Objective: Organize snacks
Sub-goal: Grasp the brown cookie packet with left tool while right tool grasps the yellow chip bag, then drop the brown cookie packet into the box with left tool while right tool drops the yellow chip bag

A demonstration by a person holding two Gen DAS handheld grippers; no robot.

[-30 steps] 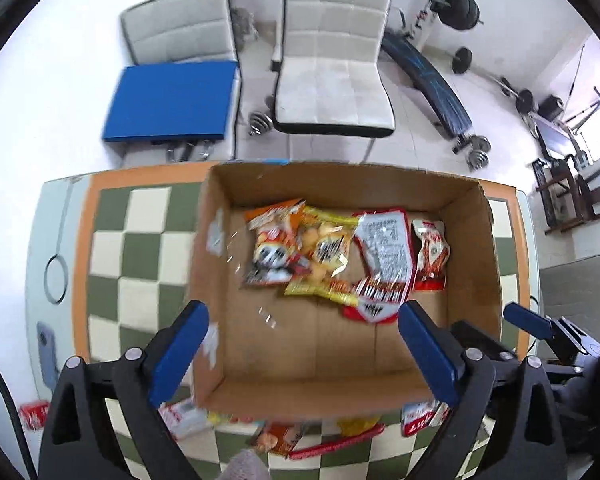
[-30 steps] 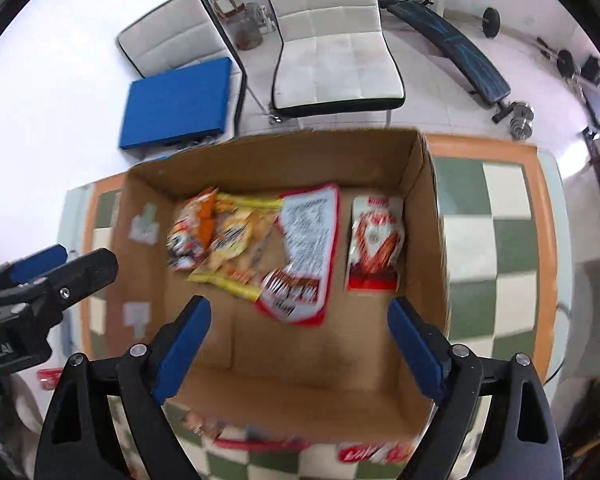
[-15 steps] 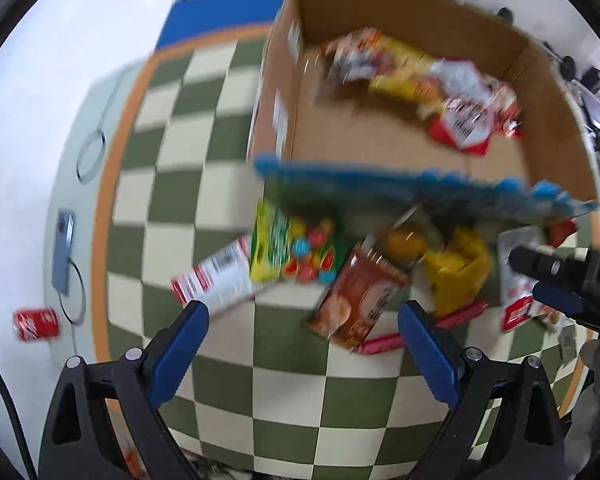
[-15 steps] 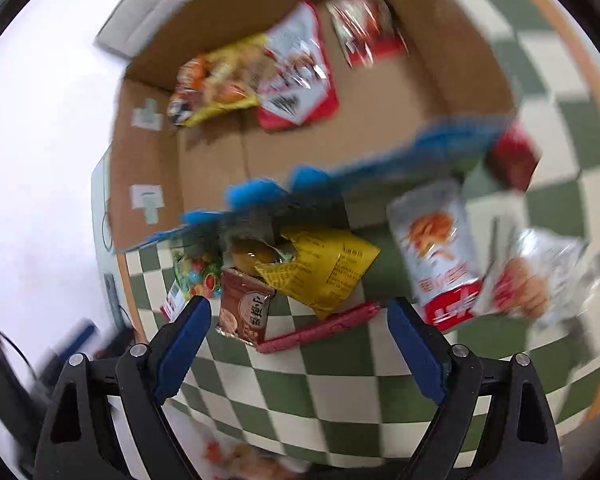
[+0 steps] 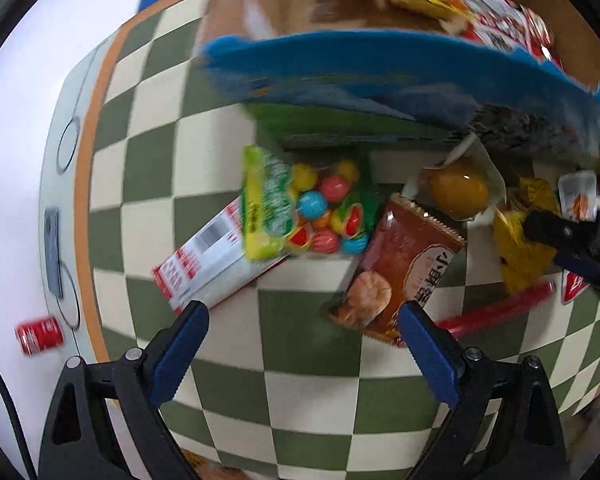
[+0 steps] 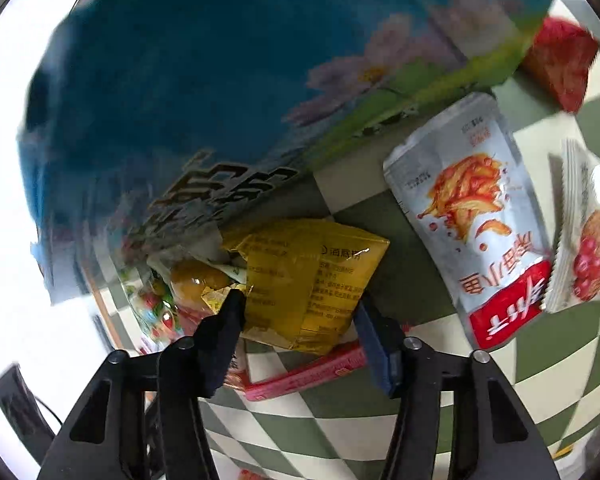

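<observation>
1. Closing in on the snack pile, the right gripper (image 6: pixel 298 308) has its jaws either side of the yellow packet (image 6: pixel 304 284), which lies on the checkered table (image 5: pixel 308 336) just in front of the cardboard box (image 5: pixel 276 4).
2. Its fingers (image 6: pixel 228 320) look to be touching the packet's edges, but whether they have truly clamped I cannot tell; blur and the wrinkled foil hide the contact.
3. The key relation: the yellow packet sits straight ahead, between the right jaws, its long axis running across the jaw line, left to right. The right hand is clearly the nearer one.
4. The left gripper (image 5: pixel 304 348) hovers released, jaws spread wide and empty, above bare table near the brown snack bag (image 5: pixel 400 276) and the gumball bag (image 5: pixel 308 208).
5. The left view shows what the right cannot: snacks already lying inside the box at the far side, and the right gripper reaching in from the right over the yellow packet.
6. The right view alone shows the white chili-snack pouch (image 6: pixel 472 240) to the right and a red stick packet (image 6: pixel 312 372) under the yellow one.
</observation>
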